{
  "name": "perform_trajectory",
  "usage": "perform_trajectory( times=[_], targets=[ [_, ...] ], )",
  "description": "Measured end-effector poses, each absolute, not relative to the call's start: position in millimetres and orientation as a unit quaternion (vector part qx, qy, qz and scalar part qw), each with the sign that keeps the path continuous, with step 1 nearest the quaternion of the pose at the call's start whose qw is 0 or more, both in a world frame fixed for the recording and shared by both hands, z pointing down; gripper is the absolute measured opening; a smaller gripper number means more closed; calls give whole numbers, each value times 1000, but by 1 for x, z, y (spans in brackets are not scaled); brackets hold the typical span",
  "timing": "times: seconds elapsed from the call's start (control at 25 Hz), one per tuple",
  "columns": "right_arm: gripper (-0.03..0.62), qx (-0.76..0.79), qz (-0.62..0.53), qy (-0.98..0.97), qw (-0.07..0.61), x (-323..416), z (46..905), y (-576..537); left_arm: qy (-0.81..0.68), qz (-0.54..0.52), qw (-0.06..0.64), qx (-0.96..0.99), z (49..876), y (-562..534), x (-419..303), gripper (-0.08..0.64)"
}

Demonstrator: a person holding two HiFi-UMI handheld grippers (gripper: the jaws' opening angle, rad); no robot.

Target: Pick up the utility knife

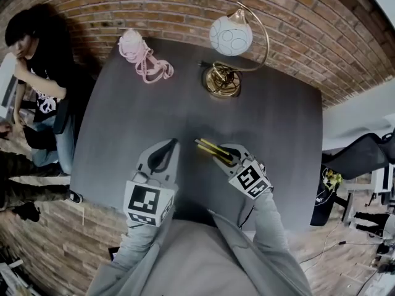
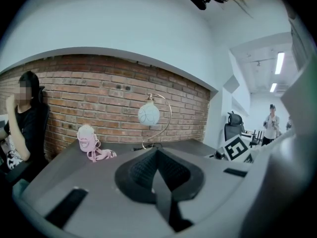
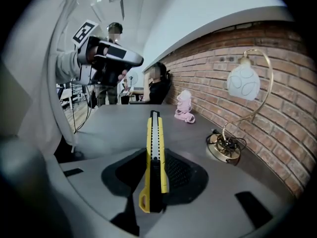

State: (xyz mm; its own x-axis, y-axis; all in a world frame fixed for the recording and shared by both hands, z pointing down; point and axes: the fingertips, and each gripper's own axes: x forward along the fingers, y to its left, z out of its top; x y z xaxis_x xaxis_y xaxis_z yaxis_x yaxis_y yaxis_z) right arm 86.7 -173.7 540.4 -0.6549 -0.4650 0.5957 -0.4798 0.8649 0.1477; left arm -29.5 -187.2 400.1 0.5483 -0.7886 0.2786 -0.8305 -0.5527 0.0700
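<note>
Above the grey table [image 1: 290,140], the right gripper [image 1: 217,153] clamps the yellow utility knife [image 3: 153,157] lengthwise (blade-end forward); the left gripper [image 1: 164,152] is closed, empty.

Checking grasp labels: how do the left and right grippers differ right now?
The left gripper is shut and empty; the right gripper clamps the yellow utility knife. In the head view the left gripper points nearly straight up-frame, while the right gripper slants up-left. Both are over the near part of the dark table.
</note>
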Motion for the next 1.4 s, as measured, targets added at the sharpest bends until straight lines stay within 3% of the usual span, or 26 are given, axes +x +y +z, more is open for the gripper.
perform_trajectory(
  times=[0.8, 1.4],
  targets=[
    [126, 481, 19, -876, 30, 154, 385, -124, -415, 94, 67, 902, 375, -156, 17, 18],
    [126, 541, -9, -841, -22, 182, 336, -89, -401, 81, 56, 911, 362, -147, 37, 18]
  ],
)
